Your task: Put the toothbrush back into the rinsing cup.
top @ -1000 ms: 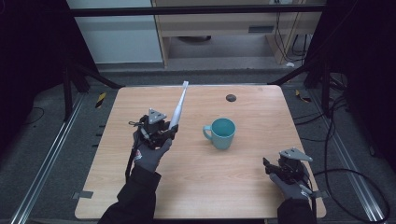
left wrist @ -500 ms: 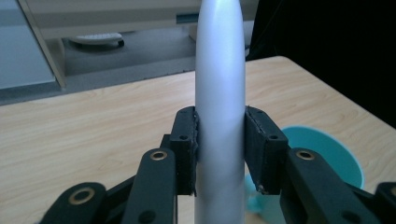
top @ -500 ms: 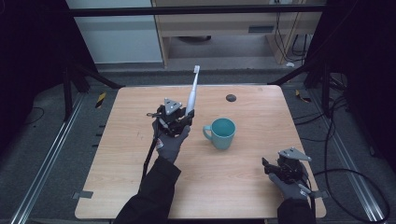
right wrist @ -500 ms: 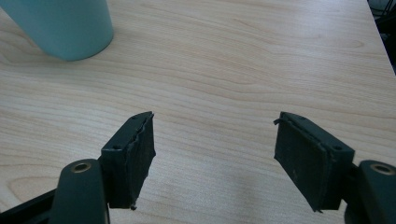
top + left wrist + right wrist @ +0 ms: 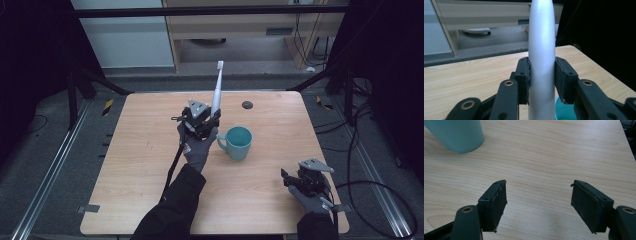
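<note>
A white electric toothbrush (image 5: 216, 92) stands nearly upright, brush head up, with my left gripper (image 5: 207, 120) shut on its handle (image 5: 541, 62). It hangs just left of a teal mug (image 5: 238, 142) that sits near the middle of the wooden table (image 5: 135, 165). The mug's rim (image 5: 564, 111) peeks out below the jaws in the left gripper view. My right gripper (image 5: 295, 180) rests low near the table's front right corner, open, with nothing between its pads (image 5: 537, 202). The mug's base (image 5: 456, 135) lies far ahead of it at the upper left.
A small dark round disc (image 5: 246, 105) lies near the table's far edge, right of the toothbrush. Beyond the far edge stand a wooden shelf unit (image 5: 240, 30) and dark floor. Cables (image 5: 370, 185) run off the right side.
My left gripper has carried the toothbrush rightward from the left of the table to beside the mug, tipping it more upright. The right gripper has stayed still.
</note>
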`<control>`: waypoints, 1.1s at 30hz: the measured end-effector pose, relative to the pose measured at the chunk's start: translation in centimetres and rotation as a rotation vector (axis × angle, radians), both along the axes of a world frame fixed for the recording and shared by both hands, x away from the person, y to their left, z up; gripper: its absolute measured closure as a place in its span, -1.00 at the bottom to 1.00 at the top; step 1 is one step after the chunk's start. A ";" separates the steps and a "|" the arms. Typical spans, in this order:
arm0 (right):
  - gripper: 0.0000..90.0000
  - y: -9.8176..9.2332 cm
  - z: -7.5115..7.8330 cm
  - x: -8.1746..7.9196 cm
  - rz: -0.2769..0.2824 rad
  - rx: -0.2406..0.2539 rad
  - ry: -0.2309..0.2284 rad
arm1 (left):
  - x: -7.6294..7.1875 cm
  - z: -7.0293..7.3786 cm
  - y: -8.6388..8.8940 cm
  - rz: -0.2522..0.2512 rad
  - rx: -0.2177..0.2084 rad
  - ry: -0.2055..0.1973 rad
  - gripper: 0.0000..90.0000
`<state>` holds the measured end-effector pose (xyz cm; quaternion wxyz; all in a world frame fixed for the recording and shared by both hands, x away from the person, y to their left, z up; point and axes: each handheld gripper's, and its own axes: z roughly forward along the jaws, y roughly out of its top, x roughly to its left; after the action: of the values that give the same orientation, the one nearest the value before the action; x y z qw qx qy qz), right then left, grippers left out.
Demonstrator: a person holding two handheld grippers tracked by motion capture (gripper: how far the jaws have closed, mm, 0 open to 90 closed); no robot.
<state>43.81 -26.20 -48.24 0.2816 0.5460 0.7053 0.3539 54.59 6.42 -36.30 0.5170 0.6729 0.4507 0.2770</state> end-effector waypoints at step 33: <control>-0.37 0.4 -0.1 0.2 0.012 0.005 0.002 | 1.1 -3.6 -6.2 -0.029 -0.017 0.007 0.46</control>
<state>43.98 -25.85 -48.38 0.2774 0.5427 0.7080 0.3568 55.72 0.23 -39.90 0.5251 0.6761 0.4449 0.2632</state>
